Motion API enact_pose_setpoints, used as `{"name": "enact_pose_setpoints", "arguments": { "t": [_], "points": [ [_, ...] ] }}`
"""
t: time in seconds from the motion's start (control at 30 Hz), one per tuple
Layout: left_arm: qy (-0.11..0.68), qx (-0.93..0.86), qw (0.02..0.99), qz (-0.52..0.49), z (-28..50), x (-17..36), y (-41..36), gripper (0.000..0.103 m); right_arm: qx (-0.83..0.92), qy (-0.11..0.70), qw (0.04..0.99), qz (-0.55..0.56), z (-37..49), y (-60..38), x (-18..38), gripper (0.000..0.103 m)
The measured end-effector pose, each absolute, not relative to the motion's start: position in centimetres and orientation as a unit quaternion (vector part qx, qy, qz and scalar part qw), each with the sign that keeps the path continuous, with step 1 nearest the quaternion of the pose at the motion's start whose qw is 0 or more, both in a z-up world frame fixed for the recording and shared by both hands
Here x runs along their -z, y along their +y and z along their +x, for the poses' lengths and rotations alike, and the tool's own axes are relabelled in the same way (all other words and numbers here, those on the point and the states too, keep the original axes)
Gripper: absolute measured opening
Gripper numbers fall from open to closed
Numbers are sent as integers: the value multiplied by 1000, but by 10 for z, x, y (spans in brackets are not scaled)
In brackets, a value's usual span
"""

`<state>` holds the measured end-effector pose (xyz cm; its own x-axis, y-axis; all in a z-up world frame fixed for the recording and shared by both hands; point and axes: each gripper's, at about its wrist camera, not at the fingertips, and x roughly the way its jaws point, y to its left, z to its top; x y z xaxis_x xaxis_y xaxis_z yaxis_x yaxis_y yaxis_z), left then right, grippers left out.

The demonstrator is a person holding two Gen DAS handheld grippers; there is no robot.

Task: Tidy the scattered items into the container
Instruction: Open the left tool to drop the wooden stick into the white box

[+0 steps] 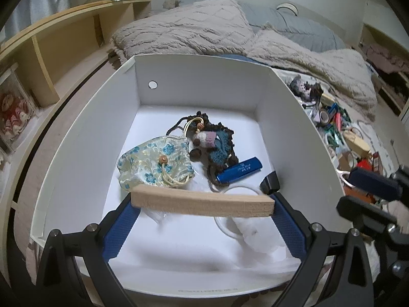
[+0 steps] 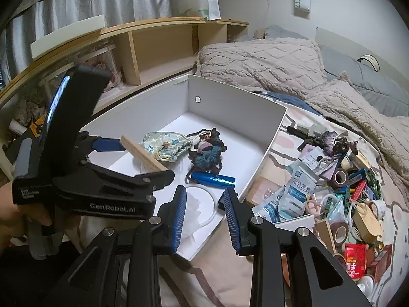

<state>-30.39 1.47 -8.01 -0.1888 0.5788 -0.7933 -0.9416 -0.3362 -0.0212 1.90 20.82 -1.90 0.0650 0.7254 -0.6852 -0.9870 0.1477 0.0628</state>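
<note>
My left gripper (image 1: 203, 200) is shut on a long wooden block (image 1: 202, 203), gripped at its two ends and held above the inside of the white box (image 1: 76, 133). The block (image 2: 143, 157) and box (image 2: 268, 145) also show in the right wrist view. In the box lie a floral pouch (image 1: 156, 162), a crocheted charm (image 1: 214, 143), a blue tube (image 1: 239, 172) and a clear ring with white tissue (image 1: 240, 227). My right gripper (image 2: 203, 199) is open and empty, over the box's near right corner. The scattered pile (image 2: 340, 197) lies to its right.
The box and pile sit on a bed with a beige blanket (image 2: 268, 58) and grey pillow (image 2: 370, 81) behind. A wooden shelf (image 2: 158, 51) runs along the left. The pile holds tape rolls, packets and small wooden blocks.
</note>
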Motion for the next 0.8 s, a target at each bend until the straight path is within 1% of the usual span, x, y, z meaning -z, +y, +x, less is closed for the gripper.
{"name": "enact_pose_setpoints", "arguments": {
  "t": [0.07, 0.5, 0.67, 0.8],
  "points": [
    [250, -729, 521, -365, -303, 81, 15, 103, -615, 299, 696, -219, 19, 207, 19, 31],
    [250, -725, 526, -368, -300, 79, 15, 103, -613, 301, 695, -223, 18, 207, 21, 31],
    [234, -727, 528, -372, -303, 74, 12, 103, -612, 301, 698, -217, 21, 204, 18, 31],
    [204, -741, 526, -363, -306, 62, 6, 103, -609, 299, 705, -207, 25, 200, 13, 31]
  ]
}}
